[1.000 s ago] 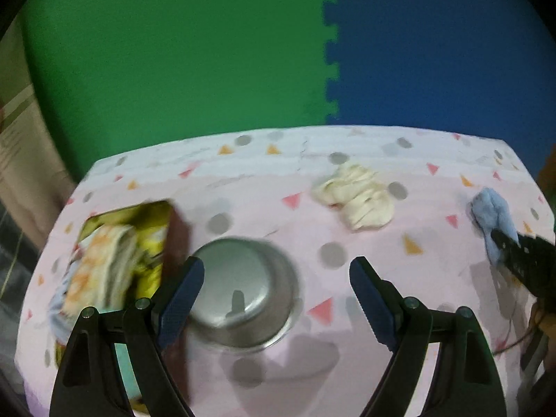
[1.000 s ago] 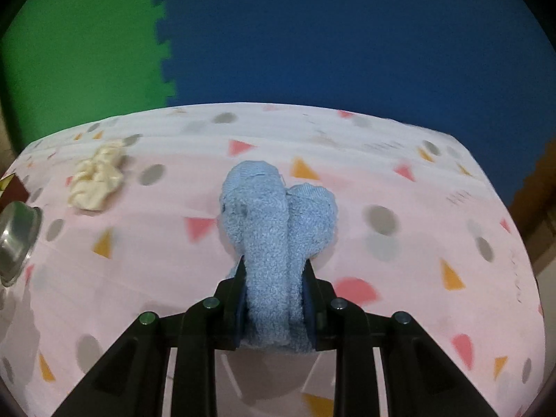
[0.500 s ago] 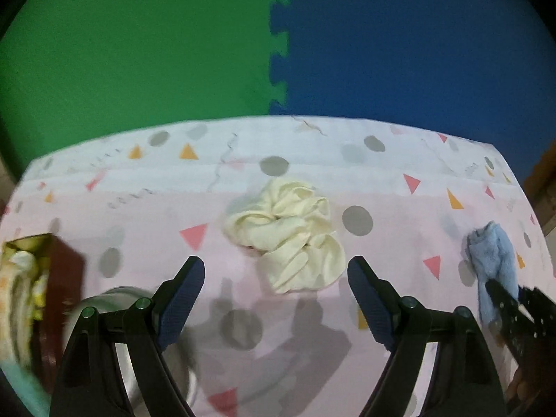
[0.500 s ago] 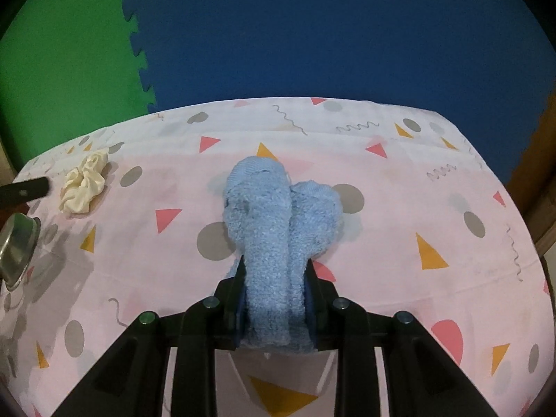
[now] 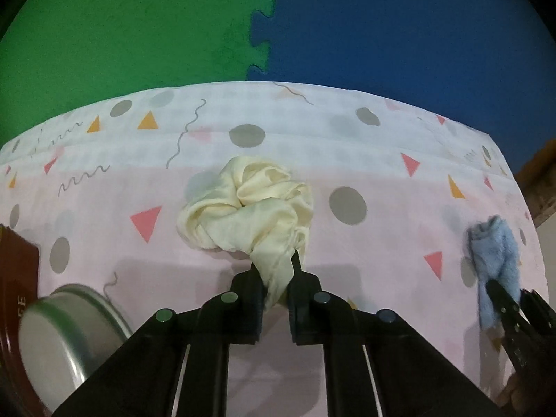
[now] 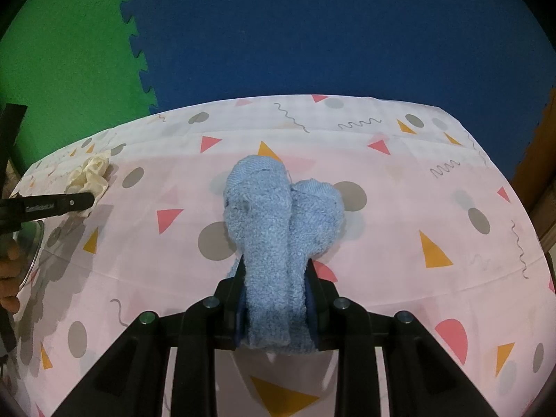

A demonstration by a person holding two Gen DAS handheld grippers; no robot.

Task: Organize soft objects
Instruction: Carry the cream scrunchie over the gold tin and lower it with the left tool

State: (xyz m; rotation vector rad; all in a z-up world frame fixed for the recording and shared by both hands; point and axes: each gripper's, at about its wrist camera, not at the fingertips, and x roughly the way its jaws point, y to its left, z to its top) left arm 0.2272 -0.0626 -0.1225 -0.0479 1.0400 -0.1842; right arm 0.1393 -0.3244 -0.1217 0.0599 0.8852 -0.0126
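Note:
A crumpled cream cloth [image 5: 243, 215] lies on the pink patterned tablecloth [image 5: 347, 160]. My left gripper [image 5: 274, 278] is shut on the near tail of this cloth. It also shows small at the far left of the right wrist view [image 6: 91, 173]. My right gripper [image 6: 276, 278] is shut on a blue terry towel [image 6: 278, 215], which bulges forward out of the jaws. The blue towel [image 5: 495, 257] and the right gripper [image 5: 504, 299] show at the right edge of the left wrist view.
A steel bowl [image 5: 66, 333] stands at the lower left, next to a dark red box [image 5: 14, 278]. The table's far edge meets green [image 5: 121, 34] and blue [image 5: 399, 27] foam mats. A wooden edge [image 6: 535, 160] is at the right.
My left gripper swung right from the bowl to the cream cloth and closed on its near tail. My right gripper kept its hold on the blue towel and shifted slightly.

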